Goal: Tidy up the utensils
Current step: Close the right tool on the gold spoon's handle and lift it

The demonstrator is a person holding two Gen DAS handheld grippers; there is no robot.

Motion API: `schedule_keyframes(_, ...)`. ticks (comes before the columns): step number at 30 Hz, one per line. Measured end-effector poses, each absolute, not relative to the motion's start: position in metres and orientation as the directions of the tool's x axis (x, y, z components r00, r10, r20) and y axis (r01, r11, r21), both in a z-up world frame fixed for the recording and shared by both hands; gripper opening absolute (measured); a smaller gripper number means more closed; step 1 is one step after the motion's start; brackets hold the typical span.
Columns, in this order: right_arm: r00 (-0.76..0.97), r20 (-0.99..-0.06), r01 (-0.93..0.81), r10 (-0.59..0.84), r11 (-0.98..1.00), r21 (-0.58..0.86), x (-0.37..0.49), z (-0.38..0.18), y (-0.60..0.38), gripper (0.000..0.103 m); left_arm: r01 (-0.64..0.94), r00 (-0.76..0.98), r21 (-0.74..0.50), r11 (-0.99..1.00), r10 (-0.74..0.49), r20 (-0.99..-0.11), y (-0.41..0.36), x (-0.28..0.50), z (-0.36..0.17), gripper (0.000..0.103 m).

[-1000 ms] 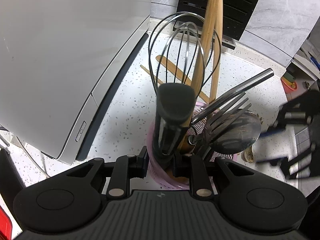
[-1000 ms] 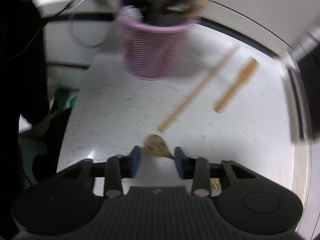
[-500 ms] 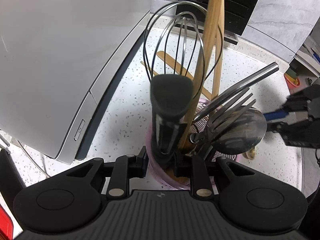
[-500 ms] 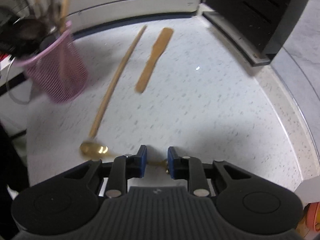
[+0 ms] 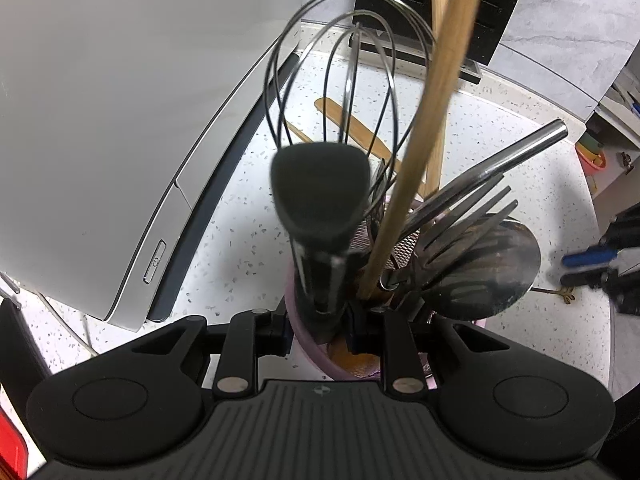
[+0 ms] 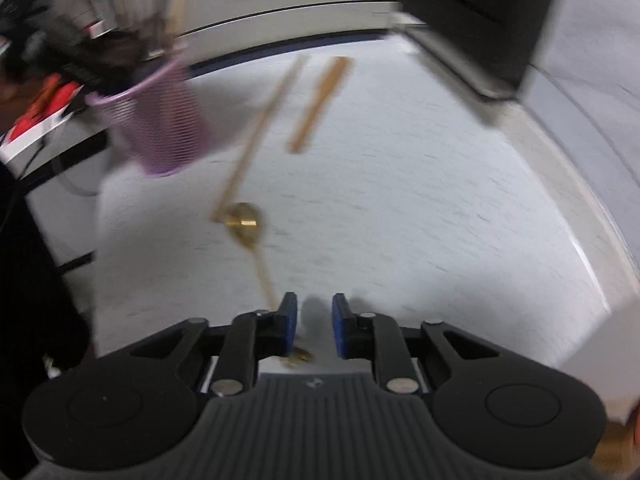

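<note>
**Two hand-held grippers at a speckled counter, one on a utensil cup, one over a gold spoon**

The left gripper points steeply down and is clamped on the rim of a pink mesh utensil cup, one finger outside the wall and one inside. The cup stands on a white speckled counter, close to the counter's left side, where a large white appliance sits. The cup is crowded: a wire whisk with a thick black handle, a long wooden handle leaning up out of the frame, a steel fork, a large dark spoon and a steel rod-shaped handle.

The right gripper has blue pads and its jaws are closing, with a narrow gap between them. A small gold spoon lies on the counter in front of it. The spoon's thin handle runs back to the left pad, and its decorated end shows below the pads. The view is blurred, so whether the pads press on the handle cannot be told.

Towards the counter's far edge lie a long thin wooden stick and a flat wooden spatula, side by side and apart. A black slotted rack stands at the far right corner.
</note>
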State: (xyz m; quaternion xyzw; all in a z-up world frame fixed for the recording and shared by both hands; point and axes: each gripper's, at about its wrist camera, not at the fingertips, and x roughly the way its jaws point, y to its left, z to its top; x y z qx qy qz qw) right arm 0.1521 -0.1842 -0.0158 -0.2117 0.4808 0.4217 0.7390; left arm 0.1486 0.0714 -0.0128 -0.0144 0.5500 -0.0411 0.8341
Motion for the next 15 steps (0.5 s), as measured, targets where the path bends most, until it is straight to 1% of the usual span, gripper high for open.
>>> schedule_keyframes(2,0.146,-0.891,-0.857,0.429,0.506,0.103,0.148,-0.019,-0.171,0.012,0.052,0.392,-0.07,0.996,-0.085,-0.916,0.071,0.149,-0.013,0.027)
schedule_keyframes(4,0.115,-0.898,-0.872,0.425,0.476,0.113,0.145,-0.025,-0.162,0.006,0.053,0.393,-0.072,0.996,-0.087,-0.916,0.071,0.148,-0.013,0.027)
schedule_keyframes(5,0.125,-0.898,-0.879,0.421,0.468,0.096,0.144,-0.027,-0.161,0.0,0.054,0.392,-0.073,0.996,-0.088,-0.916,0.071,0.148,-0.013,0.027)
schedule_keyframes(9,0.129,-0.916,-0.869,0.381,0.487,0.08,0.147,-0.029,-0.17,0.0,0.057,0.389,-0.073,0.996,-0.09,-0.917,0.073,0.148,-0.015,0.027)
schedule_keyframes(15,0.175,-0.923,-0.799,0.343,0.597,0.071,0.149,-0.027,-0.23,0.0,0.056,0.388,-0.075,0.996,-0.09,-0.917,0.075,0.148,-0.015,0.027)
